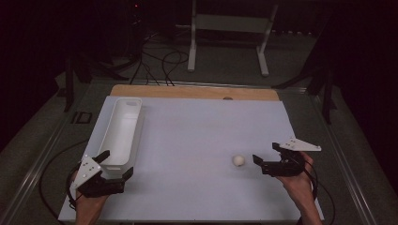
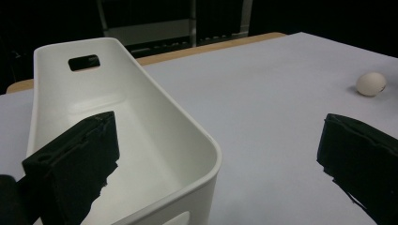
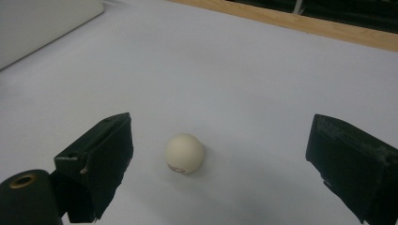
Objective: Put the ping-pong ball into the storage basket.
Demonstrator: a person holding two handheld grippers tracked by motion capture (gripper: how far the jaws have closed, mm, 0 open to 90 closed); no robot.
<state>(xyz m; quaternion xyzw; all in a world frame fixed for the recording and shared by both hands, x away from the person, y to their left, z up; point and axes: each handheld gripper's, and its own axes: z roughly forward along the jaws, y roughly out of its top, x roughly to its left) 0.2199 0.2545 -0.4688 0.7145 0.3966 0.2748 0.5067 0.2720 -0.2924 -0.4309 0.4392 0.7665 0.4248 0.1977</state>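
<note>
A white sheet covers most of the table, and a strip of bare wooden tabletop shows along its far edge. Beyond the table the room is dark, with a grey floor, loose black cables and the white legs of a stand at the far side.

A small cream ball lies on the sheet toward the near right, alone on the bare surface. The right gripper sits just right of the ball, its jaws spread wide and pointing left at it. In the right gripper view the ball rests on the sheet between the two black jaws, nearer the left one and touching neither.

A long white plastic bin stands along the left side of the sheet, running from near to far, with a handle slot in its far end wall. The left gripper is at the bin's near end with jaws wide apart. In the left gripper view one jaw sits over the inside of the bin and the other outside over the sheet; whether either touches the rim cannot be told.
</note>
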